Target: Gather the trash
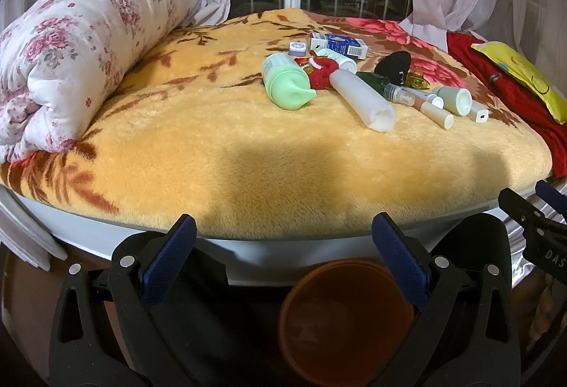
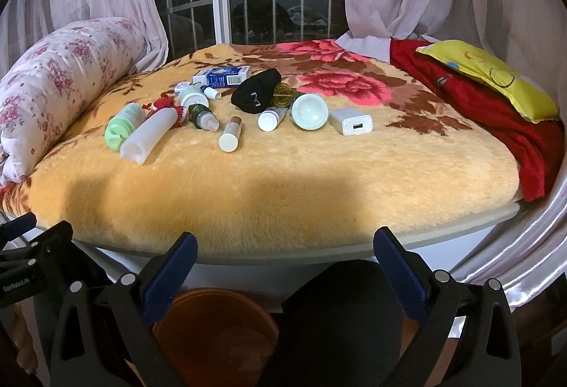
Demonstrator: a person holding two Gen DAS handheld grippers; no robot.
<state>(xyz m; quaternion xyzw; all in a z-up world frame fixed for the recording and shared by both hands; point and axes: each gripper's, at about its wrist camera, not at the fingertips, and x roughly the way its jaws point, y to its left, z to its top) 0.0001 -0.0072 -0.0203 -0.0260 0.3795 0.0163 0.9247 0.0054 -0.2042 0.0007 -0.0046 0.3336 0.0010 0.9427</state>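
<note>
Clearly nothing has been picked up yet: both tools hang off the near edge of the bed, above an orange bin [image 2: 216, 323] on the floor.

Going left to right, a rolled floral quilt [image 2: 60, 82] lies along the left side of the yellow plush blanket [image 2: 283, 181]. Next comes the clutter, well beyond either tool: a green bottle [image 2: 124, 131] touching a white squeeze tube [image 2: 149, 136], a red knitted thing behind them, a small spray bottle [image 2: 205, 117], a capped stick [image 2: 231, 135], a blue-and-white carton [image 2: 221, 76] at the back, a black cloth piece [image 2: 258, 91], a pale round-capped jar [image 2: 309, 116] and a white USB charger [image 2: 351, 125]. A red cloth [image 2: 478, 110] and yellow pillow [image 2: 492, 78] lie at the far right.

The left gripper [image 1: 283, 263] is spread wide and empty; the right gripper [image 2: 285, 277] is likewise spread, with nothing between its fingers.

The risks, as I judge them: round bottles may roll away on the soft pile when nudged; the tube and green bottle touch, so closing on one could drag the other; the charger is probably no trash and could be swept in by mistake; and a release short of the bin would drop things on the floor.
</note>
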